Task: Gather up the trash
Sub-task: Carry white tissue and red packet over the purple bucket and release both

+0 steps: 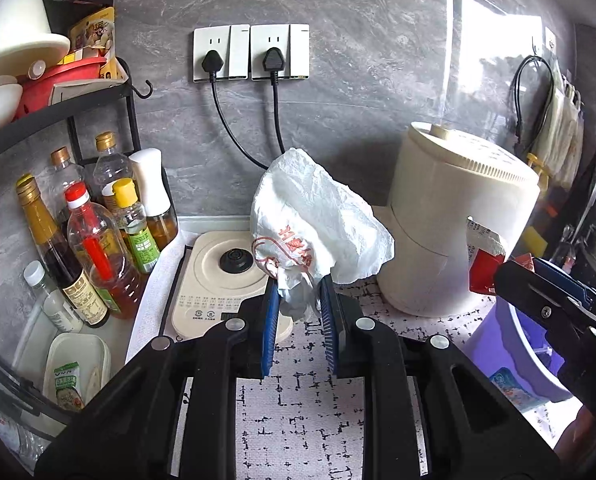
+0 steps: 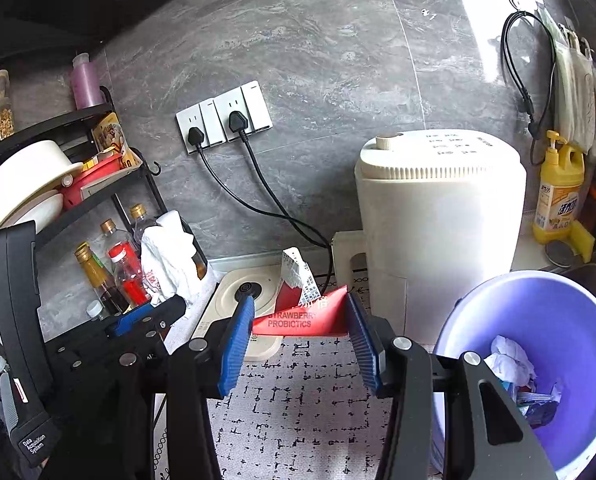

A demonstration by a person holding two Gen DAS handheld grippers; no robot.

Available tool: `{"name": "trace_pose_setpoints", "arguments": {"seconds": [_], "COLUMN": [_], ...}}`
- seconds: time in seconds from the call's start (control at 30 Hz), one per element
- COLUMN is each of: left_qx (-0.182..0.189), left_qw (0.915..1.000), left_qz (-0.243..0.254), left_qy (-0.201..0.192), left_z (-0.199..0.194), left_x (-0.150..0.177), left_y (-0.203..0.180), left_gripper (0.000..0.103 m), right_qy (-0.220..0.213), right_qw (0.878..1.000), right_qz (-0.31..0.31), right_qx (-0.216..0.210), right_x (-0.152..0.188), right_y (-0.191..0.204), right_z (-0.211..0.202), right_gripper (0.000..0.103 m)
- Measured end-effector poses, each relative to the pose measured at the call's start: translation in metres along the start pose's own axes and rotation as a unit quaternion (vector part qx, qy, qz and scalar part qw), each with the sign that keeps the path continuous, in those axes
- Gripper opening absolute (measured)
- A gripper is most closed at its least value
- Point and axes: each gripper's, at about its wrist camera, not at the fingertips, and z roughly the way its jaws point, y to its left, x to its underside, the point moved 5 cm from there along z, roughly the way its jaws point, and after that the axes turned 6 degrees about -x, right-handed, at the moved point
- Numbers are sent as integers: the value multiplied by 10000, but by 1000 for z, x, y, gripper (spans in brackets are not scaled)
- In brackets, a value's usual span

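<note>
Both hands are loaded up right now. The left gripper [image 1: 298,296] has its jaws clenched on the twisted neck of a crumpled white plastic bag [image 1: 318,224] with red print, and the bag hangs in the air above the kettle base [image 1: 222,276], clear of the bench [image 1: 298,412]. The right gripper [image 2: 300,320] is grasping a red carton [image 2: 298,316] marked strawberry probiotics across its width, torn white top sticking up, also off the bench as far as I can tell.

So the pick-up step looks done for these two pieces, and we're in the carry part. The purple bin [image 2: 578,320] sits low on the right, just beside the white appliance [image 2: 438,220], with some paper and wrappers already inside.

Next move, I'd guess: swing each one over the bin's mouth and let go once it's properly above the opening. The carton is nearer, so it probably goes first. The bag is floppy and wide, so it needs to be well over the rim before release or it'll drape off the edge. Also watch the two grippers don't bump, since they're close together.
</note>
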Motion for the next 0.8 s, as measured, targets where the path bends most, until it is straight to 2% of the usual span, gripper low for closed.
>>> {"name": "trace_pose_setpoints", "arguments": {"seconds": [0.3, 0.67, 0.7, 0.8], "left_qx": [543, 1174, 1227, 1359], "left_qw": [9980, 9906, 9898, 9875], "left_qz": [318, 688, 720, 798], "left_qy": [-113, -109, -104, -83], "left_z": [-4, -7, -7, -8], "left_x": [-10, -7, -7, -5], "left_y": [-59, -130, -135, -149], "left_gripper": [20, 20, 20, 20], "right_qy": [-271, -461, -483, -607], "right_qw": [9981, 9907, 9890, 9837], "right_qz": [156, 456, 487, 625], "right_qx": [523, 1194, 1309, 1575], "right_x": [-9, -6, -6, -4], "right_y": [-41, -95, -100, -117], "right_z": [-37, -79, -83, -96], "right_gripper": [47, 49, 50, 72]}}
